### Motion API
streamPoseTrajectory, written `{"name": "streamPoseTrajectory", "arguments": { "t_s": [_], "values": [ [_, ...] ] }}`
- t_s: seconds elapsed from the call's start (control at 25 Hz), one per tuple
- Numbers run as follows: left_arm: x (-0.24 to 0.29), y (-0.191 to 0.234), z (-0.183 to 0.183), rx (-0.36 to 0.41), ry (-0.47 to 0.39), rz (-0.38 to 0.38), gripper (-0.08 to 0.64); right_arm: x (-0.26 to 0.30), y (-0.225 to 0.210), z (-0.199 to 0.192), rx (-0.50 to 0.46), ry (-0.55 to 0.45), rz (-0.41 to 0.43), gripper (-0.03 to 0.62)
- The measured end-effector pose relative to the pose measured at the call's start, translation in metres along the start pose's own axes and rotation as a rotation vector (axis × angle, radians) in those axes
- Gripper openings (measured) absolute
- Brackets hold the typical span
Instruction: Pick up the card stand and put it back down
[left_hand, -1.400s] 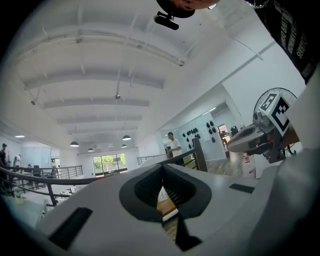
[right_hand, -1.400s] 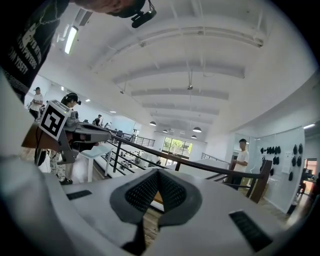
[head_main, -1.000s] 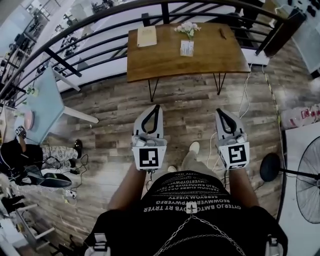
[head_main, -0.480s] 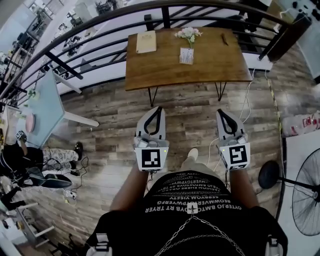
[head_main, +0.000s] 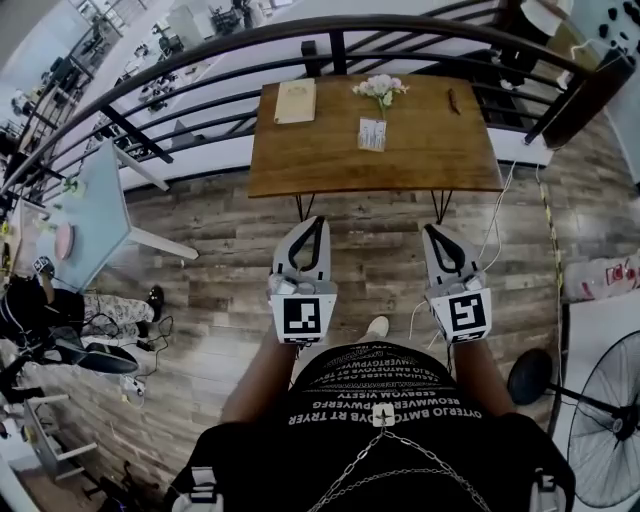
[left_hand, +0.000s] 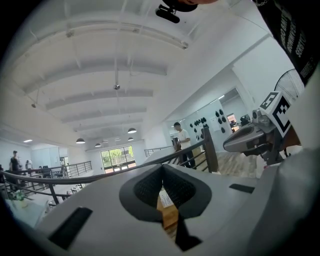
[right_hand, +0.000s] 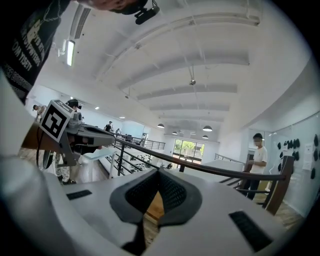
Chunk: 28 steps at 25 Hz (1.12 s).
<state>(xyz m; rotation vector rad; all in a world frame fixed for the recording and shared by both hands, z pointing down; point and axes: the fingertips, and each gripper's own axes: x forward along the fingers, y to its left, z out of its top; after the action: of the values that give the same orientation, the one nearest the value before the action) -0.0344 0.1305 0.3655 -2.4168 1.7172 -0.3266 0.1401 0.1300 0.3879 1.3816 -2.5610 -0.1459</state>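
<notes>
A person is standing on a wood floor, holding the left gripper and right gripper side by side, both clenched shut and grasping nothing. Ahead, well apart from them, the card stand is standing upright on a table, just before flowers, with a notebook lying at the table's left.

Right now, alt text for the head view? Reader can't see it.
A person standing on a wood floor holds the left gripper and right gripper out front, both shut and empty, aimed at a wooden table beside a black railing. On it are a card stand, flowers behind it, and a tan booklet further left.
</notes>
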Motion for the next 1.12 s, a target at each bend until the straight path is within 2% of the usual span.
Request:
{"name": "streamPoseTrajectory", "arguments": {
  "t_s": [0.28,0.52,0.8,1.12],
  "values": [
    [0.022,-0.01,0.014,0.001,-0.018,0.042,0.028,0.01,-0.032,-0.006,-0.005,-0.012,0.029,0.014],
    [0.026,-0.003,0.008,0.002,0.015,0.075,0.028,0.017,-0.044,-0.016,0.021,0.001,0.031,0.014],
    [0.029,0.002,-0.01,-0.002,0.07,0.062,0.028,0.03,-0.04,-0.024,0.039,0.025,0.048,0.014],
    [0.077,0.02,-0.018,-0.008,0.06,0.016,0.028,0.071,-0.055,-0.031,0.048,0.056,0.021,0.014]
  ]
}}
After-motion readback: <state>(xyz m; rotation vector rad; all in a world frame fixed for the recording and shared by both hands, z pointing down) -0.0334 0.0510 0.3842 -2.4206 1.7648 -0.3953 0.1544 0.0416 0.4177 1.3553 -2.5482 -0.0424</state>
